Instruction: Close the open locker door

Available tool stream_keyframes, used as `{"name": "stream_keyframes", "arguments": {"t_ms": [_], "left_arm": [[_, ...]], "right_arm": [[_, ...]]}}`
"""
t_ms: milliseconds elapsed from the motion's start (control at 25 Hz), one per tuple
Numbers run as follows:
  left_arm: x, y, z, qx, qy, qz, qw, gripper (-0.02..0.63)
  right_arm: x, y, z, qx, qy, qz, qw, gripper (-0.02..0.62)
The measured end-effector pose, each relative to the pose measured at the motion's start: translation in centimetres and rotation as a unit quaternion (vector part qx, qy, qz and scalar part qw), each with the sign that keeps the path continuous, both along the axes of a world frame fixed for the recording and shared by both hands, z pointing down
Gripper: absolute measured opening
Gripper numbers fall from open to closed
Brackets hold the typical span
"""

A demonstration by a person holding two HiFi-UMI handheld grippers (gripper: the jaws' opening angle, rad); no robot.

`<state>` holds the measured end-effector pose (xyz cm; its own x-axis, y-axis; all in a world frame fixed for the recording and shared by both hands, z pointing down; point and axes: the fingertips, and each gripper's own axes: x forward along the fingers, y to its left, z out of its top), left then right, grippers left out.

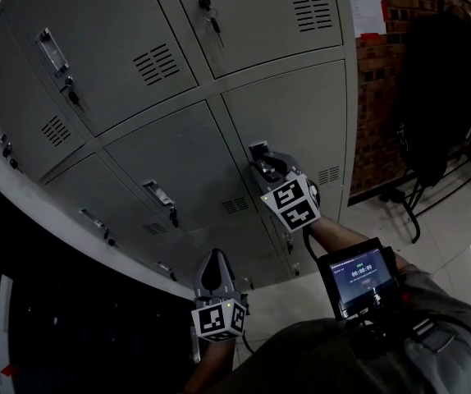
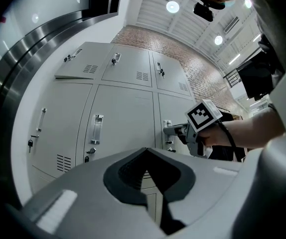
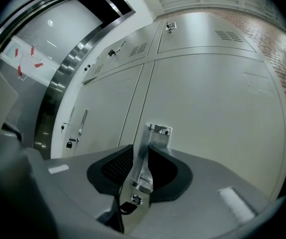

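A bank of grey metal lockers (image 1: 178, 146) fills the head view. My right gripper (image 1: 262, 169) reaches up to the chrome handle (image 1: 258, 151) of the middle right door (image 1: 301, 121). In the right gripper view that handle (image 3: 153, 133) stands between the two dark pads, which close against its sides, so my right gripper (image 3: 142, 156) is shut on it. The door (image 3: 213, 108) looks about flush with its neighbours. My left gripper (image 1: 213, 259) hangs lower, apart from the lockers, jaws together and empty. The left gripper view shows my left gripper (image 2: 145, 151) and, beyond it, my right gripper (image 2: 175, 130) at the handle (image 2: 167, 126).
A brick wall (image 1: 375, 97) stands right of the lockers, with a paper notice (image 1: 365, 2) at its top. A rack with dark garments (image 1: 449, 80) stands on the glossy floor (image 1: 441, 236). Keys hang in several locks (image 1: 213, 23). A small screen (image 1: 358, 277) sits on the right forearm.
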<state>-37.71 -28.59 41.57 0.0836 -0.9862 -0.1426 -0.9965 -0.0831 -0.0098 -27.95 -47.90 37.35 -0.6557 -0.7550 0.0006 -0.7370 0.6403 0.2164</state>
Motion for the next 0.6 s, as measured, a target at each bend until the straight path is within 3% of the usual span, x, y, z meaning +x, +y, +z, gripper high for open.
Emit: {"name": "stream_keyframes", "arguments": {"t_ms": [320,600], "left_arm": [[1.8,0.3,0.0,-0.003,-0.003,0.01,0.9999,0.0],[5.9,0.5,-0.6,-0.004,-0.002,0.027,0.9996,0.0]], "right_arm": [[2.0,1.6,-0.3,0.008,0.002,0.003,1.0,0.1],[6.4,4.5,-0.3,0.009,0.002,0.008,1.0,0.092]]}}
